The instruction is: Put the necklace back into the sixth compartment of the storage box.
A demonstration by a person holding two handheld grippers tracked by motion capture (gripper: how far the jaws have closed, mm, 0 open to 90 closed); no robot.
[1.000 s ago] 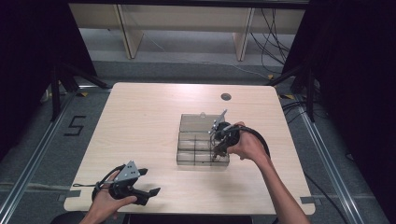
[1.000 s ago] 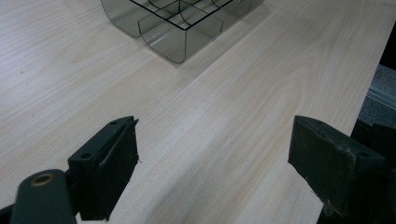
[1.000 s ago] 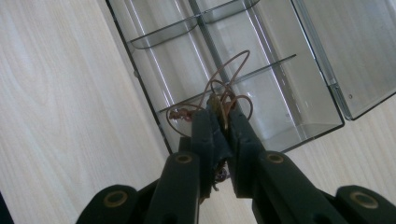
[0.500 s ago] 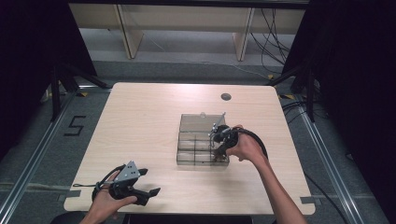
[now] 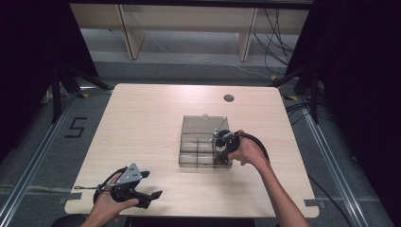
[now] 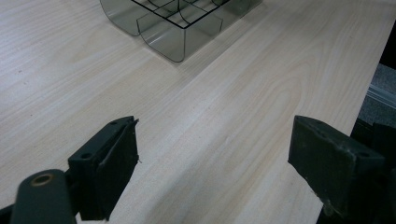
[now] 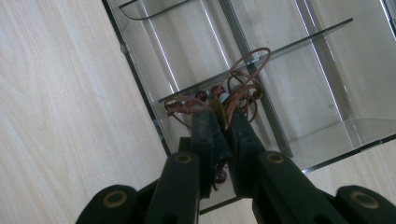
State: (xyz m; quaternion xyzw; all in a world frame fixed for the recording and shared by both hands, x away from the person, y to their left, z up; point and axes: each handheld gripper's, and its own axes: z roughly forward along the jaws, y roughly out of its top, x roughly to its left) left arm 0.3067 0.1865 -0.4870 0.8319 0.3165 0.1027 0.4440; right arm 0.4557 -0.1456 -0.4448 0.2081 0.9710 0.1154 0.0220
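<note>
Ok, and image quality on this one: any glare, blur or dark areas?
High view: table evenly lit, surroundings black. Left gripper view: jaws soft, clear organizer sharper behind them. Right gripper view: bright streaks of glare on the organizer's walls, beaded cord sharp between the right gripper jaws.

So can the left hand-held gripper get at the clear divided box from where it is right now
Probably yes. The left hand-held gripper has its jaws open over bare table, and nothing lies between it and the clear divided box. The right hand-held gripper, holding a beaded cord, occupies the box's right side.
</note>
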